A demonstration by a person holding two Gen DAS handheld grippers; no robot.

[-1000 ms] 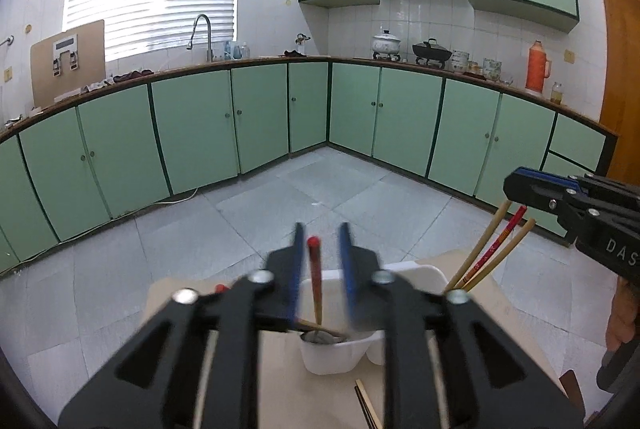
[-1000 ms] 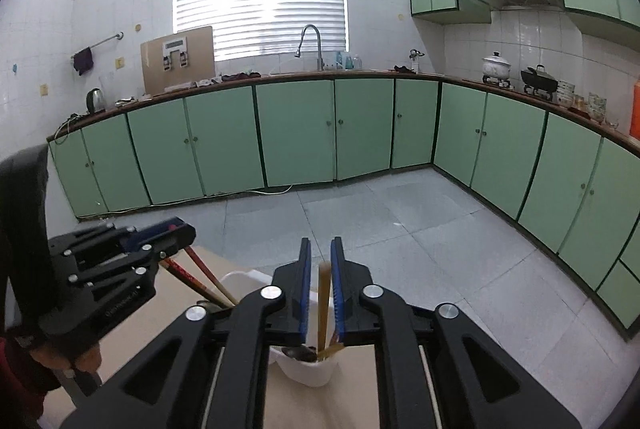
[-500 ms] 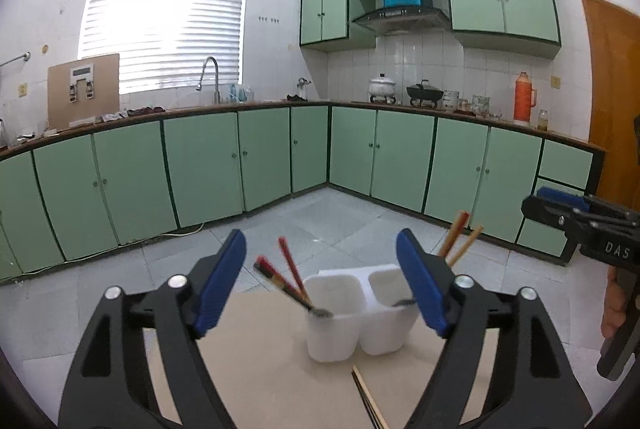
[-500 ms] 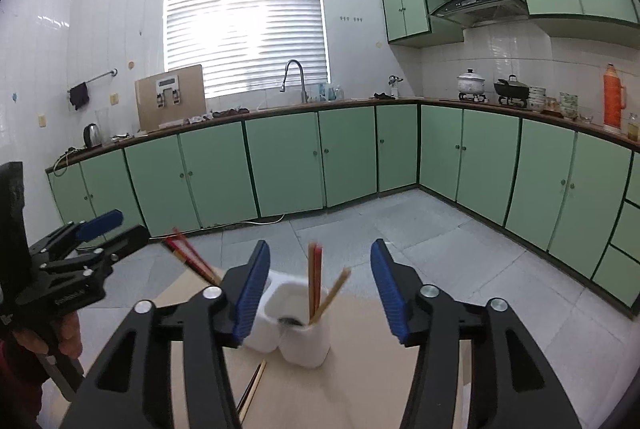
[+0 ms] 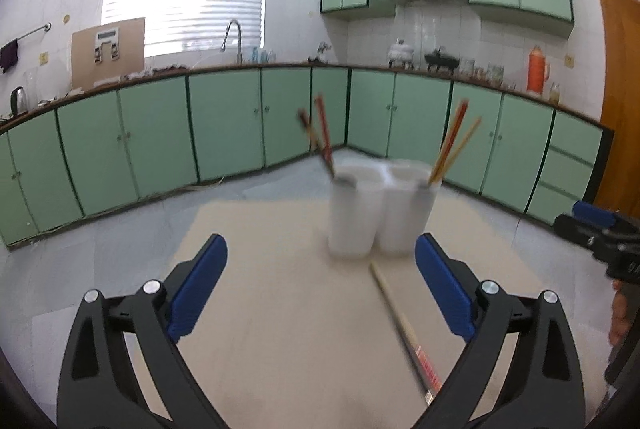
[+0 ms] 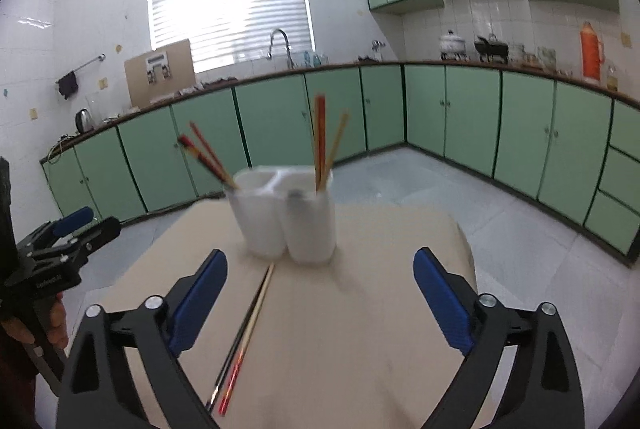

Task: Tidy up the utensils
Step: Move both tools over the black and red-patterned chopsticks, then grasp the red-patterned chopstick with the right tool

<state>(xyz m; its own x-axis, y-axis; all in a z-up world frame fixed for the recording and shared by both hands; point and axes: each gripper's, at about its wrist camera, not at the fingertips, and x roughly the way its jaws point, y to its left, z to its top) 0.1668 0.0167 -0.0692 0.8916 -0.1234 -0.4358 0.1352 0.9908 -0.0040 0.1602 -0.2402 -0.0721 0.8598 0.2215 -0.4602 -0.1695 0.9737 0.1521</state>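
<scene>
A white two-compartment utensil holder (image 5: pixel 380 209) stands on a beige table (image 5: pixel 280 269); it also shows in the right wrist view (image 6: pixel 286 215). Red chopsticks (image 5: pixel 320 137) lean in its left compartment and red and tan chopsticks (image 5: pixel 454 145) in its right. A pair of chopsticks (image 5: pixel 404 325) lies flat on the table in front of the holder, also seen in the right wrist view (image 6: pixel 244 337). My left gripper (image 5: pixel 320 289) is open and empty, back from the holder. My right gripper (image 6: pixel 320 293) is open and empty too.
Green kitchen cabinets (image 5: pixel 224 125) run along the walls, with a grey tiled floor (image 6: pixel 500 197) around the table. The right gripper shows at the right edge of the left wrist view (image 5: pixel 600 237); the left gripper shows at the left of the right wrist view (image 6: pixel 52 249).
Both grippers opened, released their chopsticks into the holder, and pulled back and down from it. The holder now looks farther away.
</scene>
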